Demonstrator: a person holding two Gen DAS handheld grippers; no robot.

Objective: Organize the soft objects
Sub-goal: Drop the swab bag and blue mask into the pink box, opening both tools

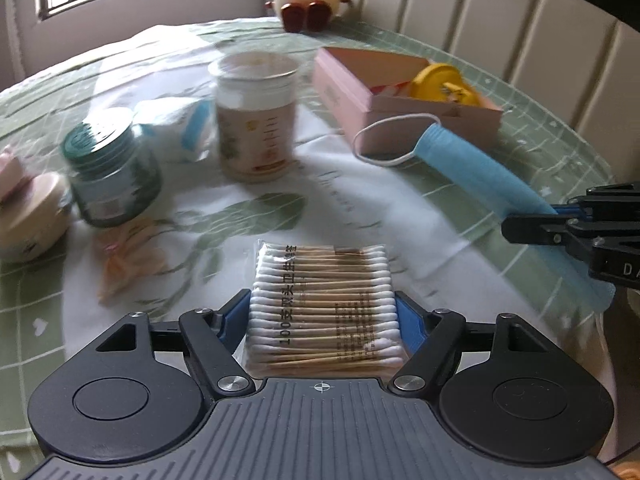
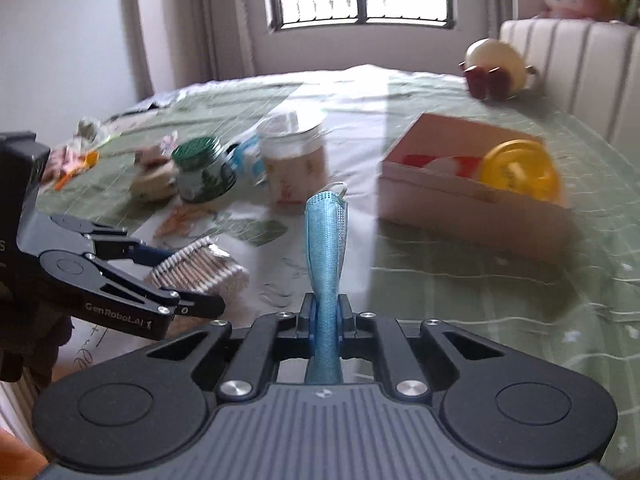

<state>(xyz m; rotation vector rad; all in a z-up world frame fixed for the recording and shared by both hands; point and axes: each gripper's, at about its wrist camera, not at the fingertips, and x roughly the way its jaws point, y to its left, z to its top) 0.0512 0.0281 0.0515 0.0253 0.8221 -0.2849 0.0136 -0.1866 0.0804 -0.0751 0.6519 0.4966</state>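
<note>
My left gripper (image 1: 323,312) is shut on a clear pack of cotton swabs (image 1: 322,304) and holds it above the table; the pack also shows in the right wrist view (image 2: 200,266). My right gripper (image 2: 325,316) is shut on a folded blue face mask (image 2: 325,248), which sticks up and forward from the fingers. In the left wrist view the mask (image 1: 480,172) stretches from the right gripper (image 1: 560,224) toward the pink box (image 1: 384,108), its white ear loop hanging by the box's front corner.
The pink box (image 2: 460,200) holds a yellow round lid (image 2: 520,170). A tall clear canister (image 1: 256,120), a green-lidded jar (image 1: 112,168), a white-blue packet (image 1: 180,120), a cream round tin (image 1: 28,216) and an orange packet (image 1: 128,264) stand on the green tablecloth (image 1: 520,152). A cream plush toy (image 1: 308,0) sits at the back.
</note>
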